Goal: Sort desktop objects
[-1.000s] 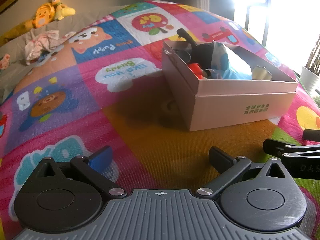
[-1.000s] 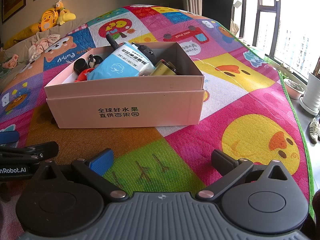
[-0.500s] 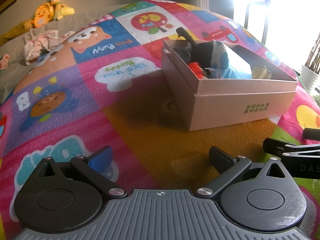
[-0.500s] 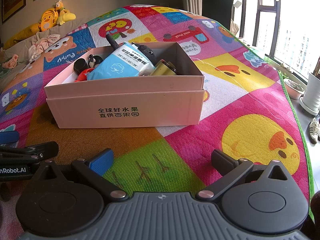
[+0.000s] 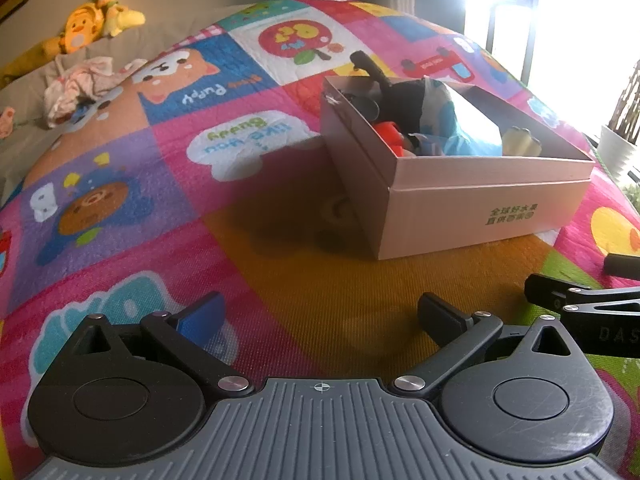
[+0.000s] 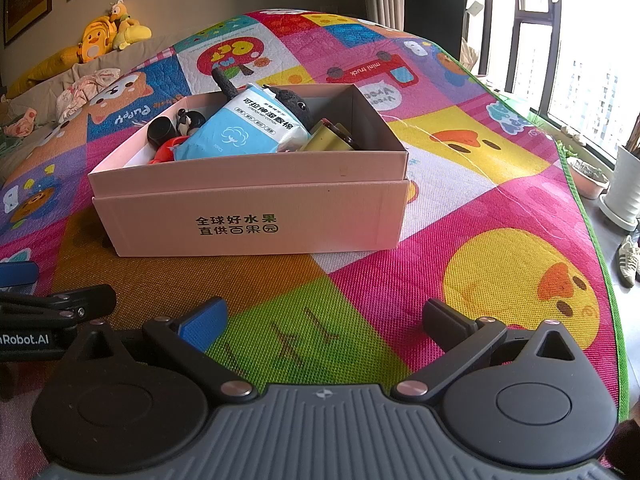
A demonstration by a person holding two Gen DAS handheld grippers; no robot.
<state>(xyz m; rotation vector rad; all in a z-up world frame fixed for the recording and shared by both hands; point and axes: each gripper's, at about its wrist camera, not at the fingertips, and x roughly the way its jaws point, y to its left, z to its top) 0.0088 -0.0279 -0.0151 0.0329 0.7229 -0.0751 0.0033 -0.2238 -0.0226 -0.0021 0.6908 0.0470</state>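
Currently the pale pink cardboard box (image 6: pixel 248 216) sits on the colourful quilted play mat (image 6: pixel 500 208), open-topped, its lid nested under the base as a sleeve with green printed characters on the front wall. Inside, packed close: a light blue soft plastic pack of cotton wipes (image 6: pixel 244 132) lying tilted on top, a dark grey plush toy (image 6: pixel 294 104) behind it with one limb poking above the rim, a small black cylinder (image 6: pixel 160 130) and a red-and-black figurine (image 6: pixel 178 136) at the left end, an olive-yellow container (image 6: pixel 328 140) at the right.

Change over the last second: none. Box, contents and both tools match the earlier views. Judgement: sorting looks finished or paused; no loose items remain on the mat near the box.

Left gripper (image 5: pixel 320 318): jaws spread wide, nothing held, low over the orange mat patch, well short of the box. Right gripper (image 6: pixel 322 318): jaws equally wide, empty, over the green patch.

Textures: mat is embossed foam with a woven grain; box card is matte, edges crisp; wipes pack glossy. Farther out, a yellow plush duck (image 6: pixel 96 40) on a grey sofa, and white plant pots (image 6: pixel 628 184) by the window.
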